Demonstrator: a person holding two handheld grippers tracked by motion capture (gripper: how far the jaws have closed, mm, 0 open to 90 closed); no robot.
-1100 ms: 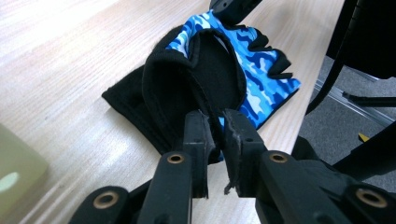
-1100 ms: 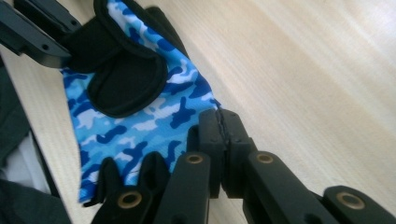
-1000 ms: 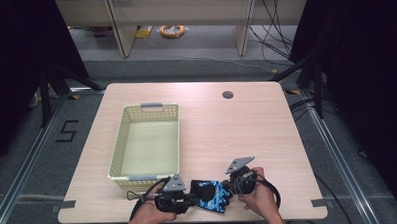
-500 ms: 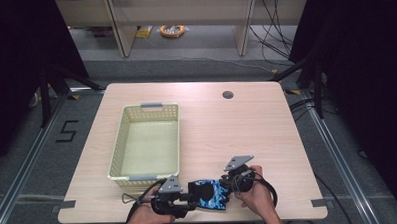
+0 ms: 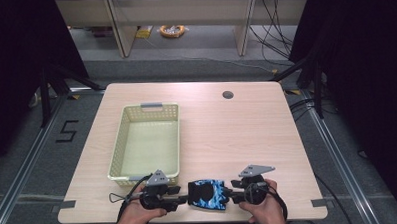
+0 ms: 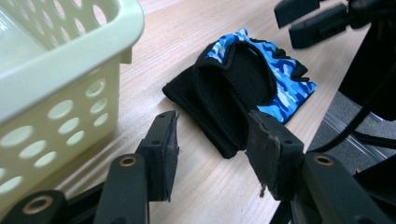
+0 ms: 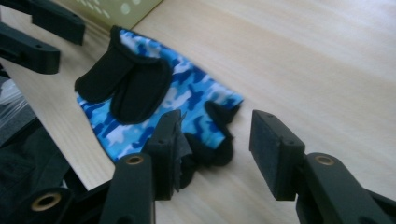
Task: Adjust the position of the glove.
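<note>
A fingerless glove (image 5: 208,193), blue camouflage with black palm and cuff, lies flat on the table near its front edge. My left gripper (image 5: 182,198) is at the glove's left end and my right gripper (image 5: 233,191) at its right end, pointing at each other. Both have just been opening. In the left gripper view the gripper (image 6: 212,135) stands open, with the black cuff (image 6: 219,102) just ahead of its pads and untouched. In the right gripper view the gripper (image 7: 217,130) is open too; the glove's (image 7: 154,102) finger end lies by one jaw, not pinched.
A pale yellow perforated basket (image 5: 118,145) stands just behind the left gripper, its corner (image 6: 70,56) close beside the jaws. A small dark round hole (image 5: 228,95) sits at the table's back right. The table's front edge runs right behind both hands.
Both grippers' jaws have opened and let go of the glove, which now lies loose between them. The right gripper has drawn slightly to the right.
</note>
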